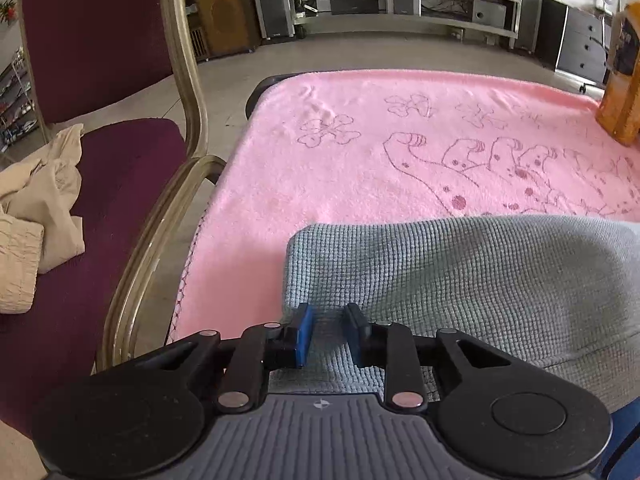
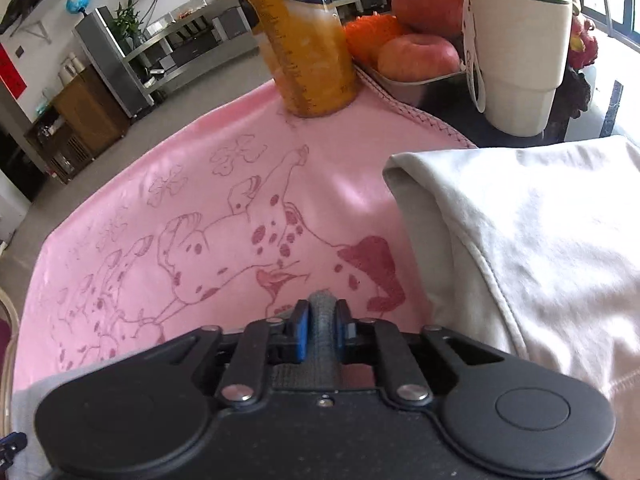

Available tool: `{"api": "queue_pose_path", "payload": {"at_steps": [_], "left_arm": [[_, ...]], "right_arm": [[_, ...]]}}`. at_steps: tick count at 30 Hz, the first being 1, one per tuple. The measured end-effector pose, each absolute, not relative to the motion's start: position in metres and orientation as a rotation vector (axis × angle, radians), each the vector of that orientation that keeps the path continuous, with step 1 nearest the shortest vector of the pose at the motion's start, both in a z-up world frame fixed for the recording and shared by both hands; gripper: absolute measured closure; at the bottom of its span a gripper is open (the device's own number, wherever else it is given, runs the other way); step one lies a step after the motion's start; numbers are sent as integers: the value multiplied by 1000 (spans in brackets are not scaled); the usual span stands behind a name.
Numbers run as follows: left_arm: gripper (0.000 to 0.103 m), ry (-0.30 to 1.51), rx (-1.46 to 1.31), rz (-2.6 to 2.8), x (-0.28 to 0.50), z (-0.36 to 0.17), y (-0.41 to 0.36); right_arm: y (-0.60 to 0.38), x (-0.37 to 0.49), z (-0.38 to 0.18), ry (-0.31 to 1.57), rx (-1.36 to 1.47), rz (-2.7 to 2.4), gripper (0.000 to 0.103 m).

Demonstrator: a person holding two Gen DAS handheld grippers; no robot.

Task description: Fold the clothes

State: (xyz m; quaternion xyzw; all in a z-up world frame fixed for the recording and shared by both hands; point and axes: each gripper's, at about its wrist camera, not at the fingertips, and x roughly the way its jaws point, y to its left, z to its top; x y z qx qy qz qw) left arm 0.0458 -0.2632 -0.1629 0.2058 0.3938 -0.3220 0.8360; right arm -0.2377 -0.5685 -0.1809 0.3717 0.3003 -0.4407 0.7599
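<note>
While the right gripper (image 2: 322, 334) is pinching the grey knit (image 1: 460, 280) and the left gripper (image 1: 329, 334) is straddling it, jaws apart, a one-sided pull is risking skewing the fold.

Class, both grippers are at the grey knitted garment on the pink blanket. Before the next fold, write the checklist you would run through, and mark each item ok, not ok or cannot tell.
1. Right gripper pinching the grey knitted garment: ok, fabric sits between its pads.
2. Left gripper holding the garment: not ok, jaws apart with fabric only lying between them.
3. Pink blanket ahead free for the fold: ok.
4. Orange bottle out of the way: ok, at the far edge.
5. White folded garment apart from the grey one: cannot tell.
</note>
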Motion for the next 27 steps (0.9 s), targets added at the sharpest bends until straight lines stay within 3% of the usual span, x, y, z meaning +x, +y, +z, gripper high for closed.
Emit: {"api": "queue_pose_path", "payload": {"at_steps": [1, 3, 7, 11, 13, 15, 19, 27], "left_arm": [[77, 832, 419, -676, 45, -160, -259], [77, 825, 378, -657, 43, -150, -246], [77, 773, 315, -625, 26, -128, -211], [78, 791, 213, -634, 17, -121, -179], [85, 788, 186, -654, 12, -120, -172], [85, 787, 186, -684, 5, -120, -172], [82, 788, 247, -718, -11, -127, -184], [56, 823, 266, -671, -9, -135, -187]], "right_arm": [[-566, -243, -176, 642, 818, -974, 87], [-558, -261, -168, 591, 859, -964, 74], [-537, -298, -161, 489, 955, -904, 64], [-517, -334, -154, 385, 1047, -840, 64], [-507, -353, -151, 332, 1092, -807, 64], [-497, -369, -148, 286, 1132, -773, 64], [-486, -354, -146, 358, 1080, -744, 64], [-484, -333, -161, 543, 1083, -747, 65]]}}
